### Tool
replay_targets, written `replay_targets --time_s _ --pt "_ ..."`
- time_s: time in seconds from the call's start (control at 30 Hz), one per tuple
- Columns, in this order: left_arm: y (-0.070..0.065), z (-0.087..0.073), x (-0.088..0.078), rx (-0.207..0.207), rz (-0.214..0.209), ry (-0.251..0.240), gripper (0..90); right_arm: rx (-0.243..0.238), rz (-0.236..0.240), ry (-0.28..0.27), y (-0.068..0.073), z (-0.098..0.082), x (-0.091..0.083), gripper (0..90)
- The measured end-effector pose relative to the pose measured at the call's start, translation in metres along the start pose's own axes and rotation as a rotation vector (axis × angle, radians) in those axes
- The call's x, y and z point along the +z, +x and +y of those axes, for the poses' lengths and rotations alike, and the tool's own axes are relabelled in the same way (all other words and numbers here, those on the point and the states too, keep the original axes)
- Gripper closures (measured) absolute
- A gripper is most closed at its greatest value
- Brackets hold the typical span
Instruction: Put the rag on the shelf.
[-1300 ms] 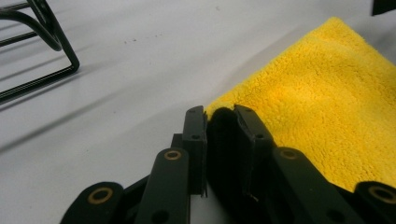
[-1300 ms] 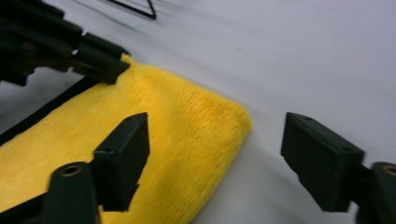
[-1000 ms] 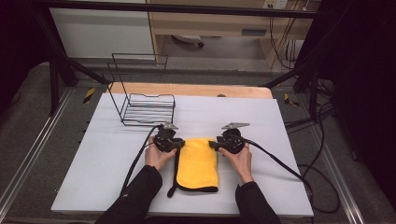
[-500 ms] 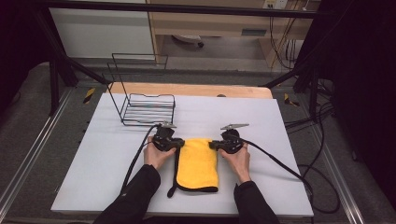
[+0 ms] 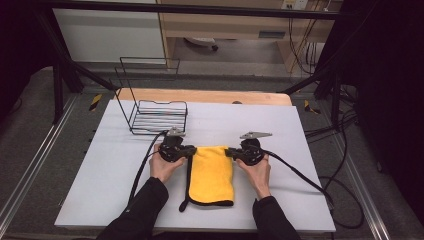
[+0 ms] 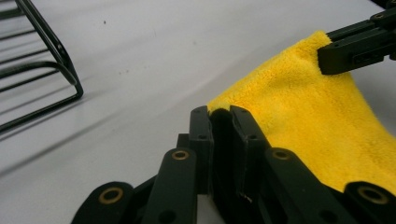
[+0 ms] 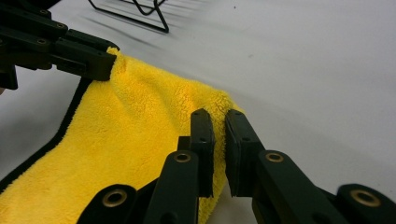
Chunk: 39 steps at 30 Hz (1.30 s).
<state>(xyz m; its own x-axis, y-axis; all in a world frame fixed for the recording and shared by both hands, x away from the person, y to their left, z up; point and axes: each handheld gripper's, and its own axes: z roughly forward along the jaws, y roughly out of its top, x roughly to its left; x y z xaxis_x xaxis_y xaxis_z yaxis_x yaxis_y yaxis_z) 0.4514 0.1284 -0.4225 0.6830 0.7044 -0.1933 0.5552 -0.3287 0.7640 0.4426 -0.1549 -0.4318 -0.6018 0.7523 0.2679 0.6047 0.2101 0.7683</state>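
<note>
At the far left of the worktop [image 5: 100, 165] stands a wire rack [image 5: 159, 116], empty as far as I can see and well apart from the job. My left gripper [image 5: 189, 151] sits at the far left corner of the yellow cloth [image 5: 212, 175]; in the left gripper view its jaws have just been closing and now stand pressed on the corner of the cloth [image 6: 303, 116], the pile bunched up between them. The cloth itself lies folded near the front middle of the worktop, long side running away from me, dark trim along its left edge and across the near end. My right gripper [image 5: 231, 153] has the far right corner; in the right gripper view its jaws have just snapped together, and the cloth [image 7: 140, 135] is pinched between them, its edge humped up where they bite. So I judge the step in hand is the two-corner grasp — both far corners taken, nothing lifted yet, the cloth lying flat between my hands. The next move, as I read it, calls for both hands rising together and level, keeping the far edge taut so neither corner slips, then carrying that edge toward me or away to fold or open the cloth — which of the two I cannot tell.
</note>
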Motion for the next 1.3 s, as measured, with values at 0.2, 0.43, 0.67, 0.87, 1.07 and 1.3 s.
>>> replay_targets --time_s 0.2,0.43,0.67,0.87,1.07,1.3 --pt "-0.008 0.002 -0.013 0.03 0.004 -0.043 80.0 -0.025 0.001 -0.059 0.009 0.001 -0.014 83.1" --pt "-0.014 0.0 -0.028 0.037 0.001 -0.096 80.0 -0.079 0.003 -0.126 0.025 0.005 -0.032 83.1" --pt "-0.024 0.004 -0.043 0.059 0.003 -0.145 80.0 -0.107 -0.008 -0.165 0.034 0.007 -0.044 83.1" --pt "-0.032 0.007 -0.056 0.083 0.013 -0.197 80.0 -0.124 -0.012 -0.207 0.042 0.01 -0.056 83.1" --pt "-0.036 0.009 -0.066 0.1 0.02 -0.236 79.9 -0.143 -0.011 -0.246 0.049 0.014 -0.064 83.1" --pt "-0.041 0.013 -0.08 0.11 0.017 -0.282 79.9 -0.172 -0.012 -0.282 0.059 0.02 -0.075 83.2"
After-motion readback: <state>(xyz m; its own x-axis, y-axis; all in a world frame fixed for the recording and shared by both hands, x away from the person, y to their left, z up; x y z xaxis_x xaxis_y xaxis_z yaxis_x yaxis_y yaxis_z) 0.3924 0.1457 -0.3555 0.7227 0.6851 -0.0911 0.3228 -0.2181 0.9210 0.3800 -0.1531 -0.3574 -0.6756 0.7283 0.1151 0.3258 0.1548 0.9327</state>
